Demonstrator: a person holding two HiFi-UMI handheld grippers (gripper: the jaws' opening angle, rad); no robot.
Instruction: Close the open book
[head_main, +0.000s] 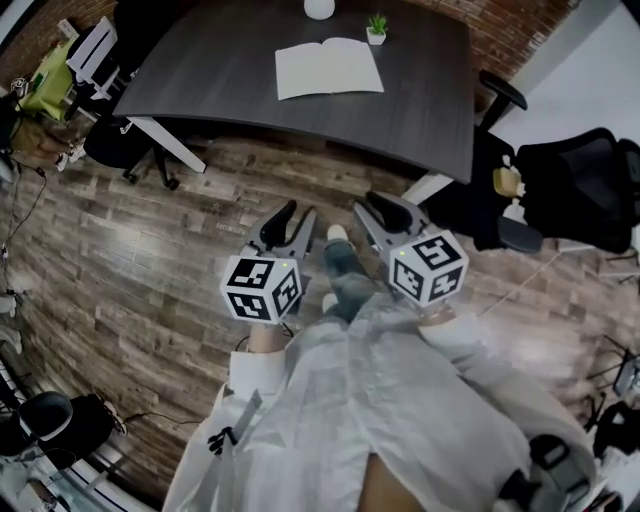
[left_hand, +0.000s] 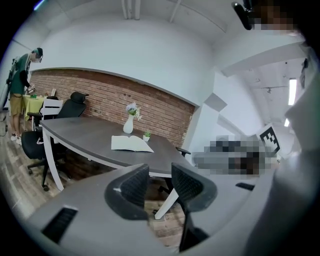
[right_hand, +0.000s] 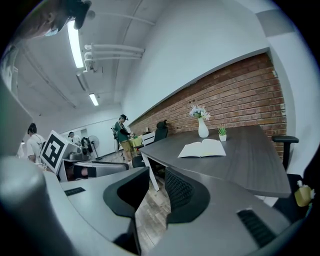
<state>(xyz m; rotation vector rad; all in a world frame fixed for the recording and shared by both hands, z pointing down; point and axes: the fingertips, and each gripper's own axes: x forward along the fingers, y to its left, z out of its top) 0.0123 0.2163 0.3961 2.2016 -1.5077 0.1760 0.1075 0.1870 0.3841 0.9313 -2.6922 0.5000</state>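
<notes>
**You are holding the left claw (head_main: 304, 209) and the right claw (head_main: 362, 203) empty, short of the dark grey curved worktop (head_main: 220, 70).**

The open white-paged book (head_main: 328, 68) is lying flat on that worktop with its pages facing up, toward the far edge. A white ceramic vase (right_hand: 203, 129) with flowers and a small green potted plant (head_main: 376, 28) are standing just beyond it on the same worktop. You are carrying the two claws side by side off the worktop's near edge, above the brown wood-plank floor (head_main: 130, 250). Both are pointing toward the worktop and are well apart from the book. The black jaws of each claw are standing partly apart, about midway, and they are gripping nothing. Only floor and the worktop's white leg are showing through the gaps.
</notes>
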